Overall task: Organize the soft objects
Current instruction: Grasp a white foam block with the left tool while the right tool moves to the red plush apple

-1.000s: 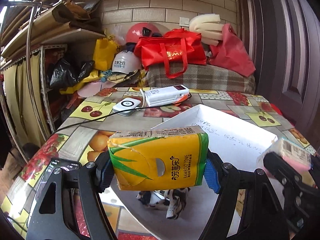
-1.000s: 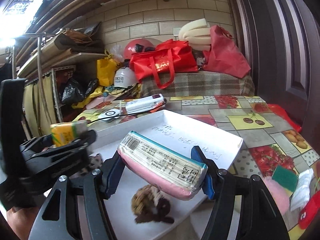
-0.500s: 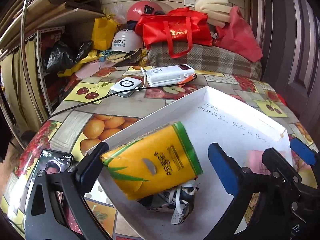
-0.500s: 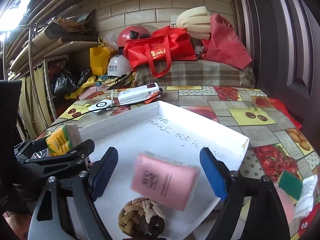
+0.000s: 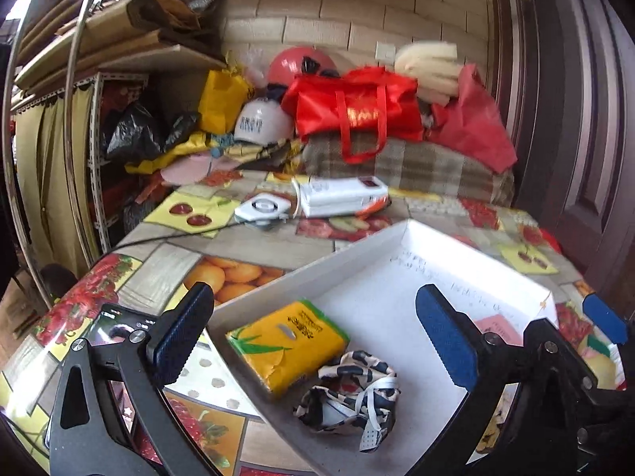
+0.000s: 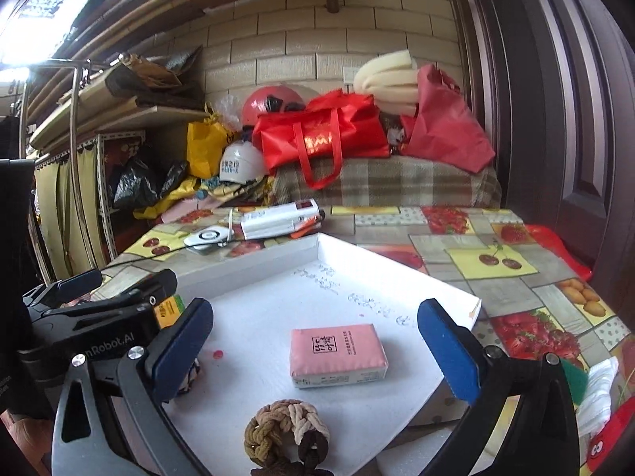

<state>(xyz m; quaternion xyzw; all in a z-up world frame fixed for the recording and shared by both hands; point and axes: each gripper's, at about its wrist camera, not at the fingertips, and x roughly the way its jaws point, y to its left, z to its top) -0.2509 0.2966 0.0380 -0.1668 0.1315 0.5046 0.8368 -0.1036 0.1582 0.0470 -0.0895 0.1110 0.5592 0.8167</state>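
Note:
A yellow tissue pack (image 5: 287, 343) lies flat in the white tray (image 5: 309, 273), next to a crumpled leopard-print cloth (image 5: 351, 394). My left gripper (image 5: 313, 337) is open and empty above them. A pink tissue pack (image 6: 337, 351) lies in the tray (image 6: 397, 273) in the right wrist view, with a braided rope knot (image 6: 287, 434) in front of it. My right gripper (image 6: 313, 341) is open and empty above the pink pack. The left gripper's body (image 6: 99, 317) shows at left in the right wrist view.
A phone (image 5: 119, 325) lies on the fruit-print tablecloth left of the tray. A white device (image 5: 341, 196) and a round charger (image 5: 262, 210) with a cable sit behind it. A green sponge (image 6: 573, 380), white cloth (image 6: 603, 392) and red toy (image 6: 611, 436) lie at right. Bags and helmets pile at the back.
Both grippers opened and let go. The yellow pack dropped into the tray beside the leopard cloth; the pink pack dropped and came to rest flat in the tray.

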